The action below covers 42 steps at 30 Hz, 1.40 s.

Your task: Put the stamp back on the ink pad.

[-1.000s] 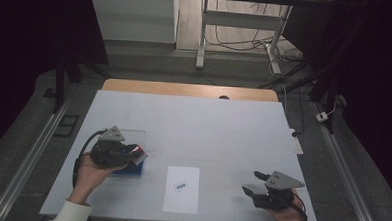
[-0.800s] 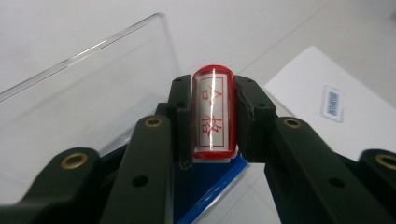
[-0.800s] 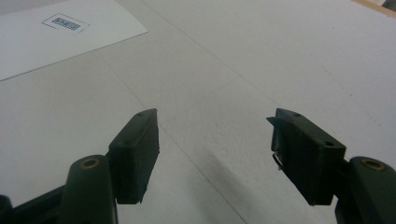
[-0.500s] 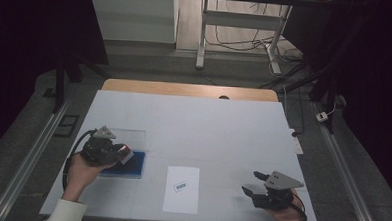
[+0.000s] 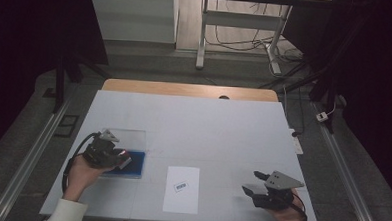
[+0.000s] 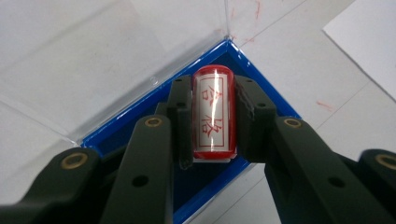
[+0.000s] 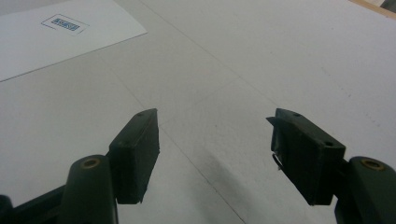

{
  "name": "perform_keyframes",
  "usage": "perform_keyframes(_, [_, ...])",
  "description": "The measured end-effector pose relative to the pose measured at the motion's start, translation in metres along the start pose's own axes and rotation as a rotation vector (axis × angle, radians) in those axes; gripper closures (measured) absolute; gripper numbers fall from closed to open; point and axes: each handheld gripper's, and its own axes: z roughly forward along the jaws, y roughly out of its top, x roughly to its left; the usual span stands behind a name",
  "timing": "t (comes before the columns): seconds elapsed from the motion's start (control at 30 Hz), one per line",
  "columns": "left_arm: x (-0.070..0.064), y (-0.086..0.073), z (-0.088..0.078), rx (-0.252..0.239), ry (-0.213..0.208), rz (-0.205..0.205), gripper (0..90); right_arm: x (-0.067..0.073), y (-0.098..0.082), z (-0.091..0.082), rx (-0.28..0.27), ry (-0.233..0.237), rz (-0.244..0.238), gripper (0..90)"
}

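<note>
A: High view first. Where's the L gripper (image 5: 124, 160)?

B: Near-left of the table (image 5: 208, 121), over the blue pad (image 5: 131, 164). The pad's clear lid (image 5: 128, 136) lies open behind it. The stamp shows as a red-white bit at the jaw tips, hard to read from up there. Paper (image 5: 181, 189) w/ a small printed box sits mid-front, well apart from the pad. R gripper (image 5: 250, 191) is at the near-right, clear of the paper.

A: L gripper view?

B: Jaws clamped on the stamp (image 6: 213, 114), one pad each side of the barrel, so nearly closed. It's a red cylinder w/ a white label & red characters. Long axis runs straight out along the jaws, away from the camera. The rounded red end is the far one, aimed at the pad (image 6: 140, 116) just below. The flat base is the near end, between the pads. Can't tell if the far end touches the ink yet.

A: Tips for inking?

B: I'd say go straight down along that axis, no tilt, so the face lands flat. Light even press, then lift straight, no sliding. Stay off the blue rim & the lid (image 6: 93, 60) edge. Grip looks centred, so a twist seems unlikely, but I'd keep it firm.

A: R gripper view?

B: R gripper (image 7: 215, 128) is wide open, nothing in it, low over bare table (image 7: 280, 56). Paper (image 7: 60, 37) corner at upper left, box mark (image 7: 65, 24) visible.
</note>
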Motion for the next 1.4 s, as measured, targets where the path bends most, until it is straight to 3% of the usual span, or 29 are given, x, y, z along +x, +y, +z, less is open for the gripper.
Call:
perform_keyframes(0.2, [-0.001, 0.000, 0.005, 0.017, 0.006, 0.005, 69.8, 0.000, 0.000, 0.000, 0.002, 0.001, -0.001, 31.8])
perform_keyframes(0.77, [-0.004, -0.003, 0.005, 0.002, 0.012, 0.010, 66.6, 0.000, 0.001, -0.001, -0.013, 0.007, 0.007, 31.8])
perform_keyframes(0.83, [-0.005, -0.003, 0.003, -0.024, 0.014, 0.008, 59.9, 0.000, 0.001, -0.001, -0.010, 0.004, 0.007, 31.8])
perform_keyframes(0.97, [-0.008, -0.002, -0.006, -0.094, 0.032, -0.019, 36.5, 0.000, 0.001, -0.001, -0.022, 0.016, 0.009, 31.8])
perform_keyframes(1.03, [-0.009, -0.002, -0.010, -0.118, 0.031, -0.019, 31.2, 0.000, 0.001, -0.001, -0.020, 0.019, 0.012, 31.8])
perform_keyframes(1.27, [-0.021, -0.012, -0.027, -0.248, 0.027, -0.011, 26.2, -0.001, 0.000, -0.003, -0.027, 0.014, 0.019, 31.8])
perform_keyframes(1.4, [-0.029, -0.027, -0.036, -0.315, -0.047, -0.006, 25.9, -0.001, -0.001, -0.003, -0.039, 0.022, 0.030, 31.8])
